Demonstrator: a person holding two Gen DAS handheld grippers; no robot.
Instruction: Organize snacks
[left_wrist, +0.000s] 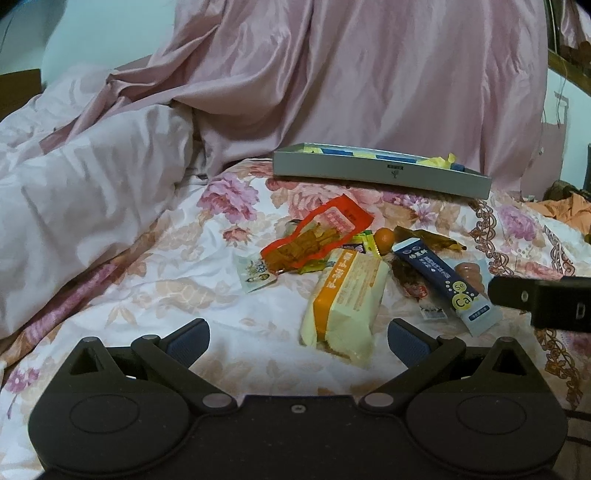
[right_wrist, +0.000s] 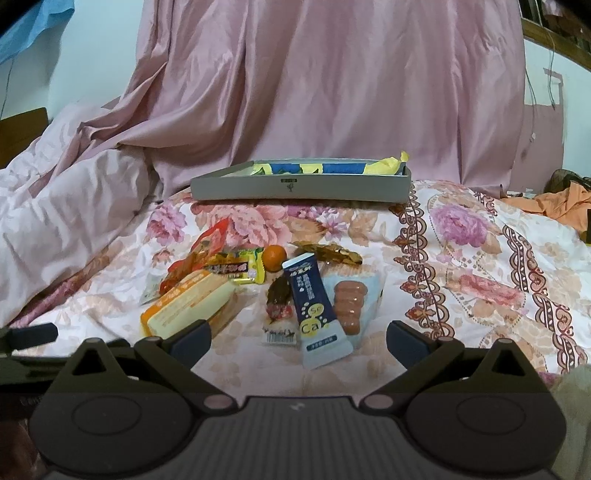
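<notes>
Snacks (right_wrist: 258, 291) loose on bedspread (right_wrist: 461, 258), both jaws wide, empty

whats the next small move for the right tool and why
Probably ease the right tool forward and down onto the blue sachet. It lies nearest, centred between the open jaws, on top of the pile, and the grey box behind waits for snacks.

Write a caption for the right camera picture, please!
Open right gripper faces scattered snacks before a grey box.
</notes>
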